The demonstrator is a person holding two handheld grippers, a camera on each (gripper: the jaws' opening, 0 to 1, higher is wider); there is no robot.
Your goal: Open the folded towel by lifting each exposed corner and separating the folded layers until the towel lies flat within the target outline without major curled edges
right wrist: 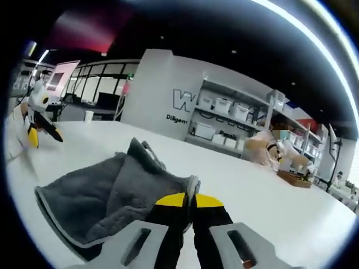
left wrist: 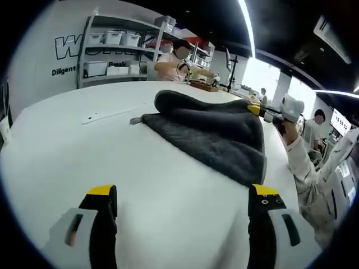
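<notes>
A dark grey towel (left wrist: 213,134) lies folded on the white table (left wrist: 84,151), with a rounded fold raised at its far end. My left gripper (left wrist: 182,196) is open just above the table, short of the towel's near edge, nothing between its jaws. My right gripper (left wrist: 262,110) enters from the right and pinches the towel's right corner. In the right gripper view, my right gripper (right wrist: 189,200) is shut on the light-trimmed edge of the towel (right wrist: 106,196), which is bunched up just ahead of it. The left gripper (right wrist: 42,131) shows far left.
A pale tape strip (left wrist: 106,115) marks the table left of the towel. A person (left wrist: 178,61) works at the table's far edge beside a wooden tray (right wrist: 297,178). Shelves with white bins (left wrist: 118,39) stand behind. A white sleeve (left wrist: 305,174) holds the right gripper.
</notes>
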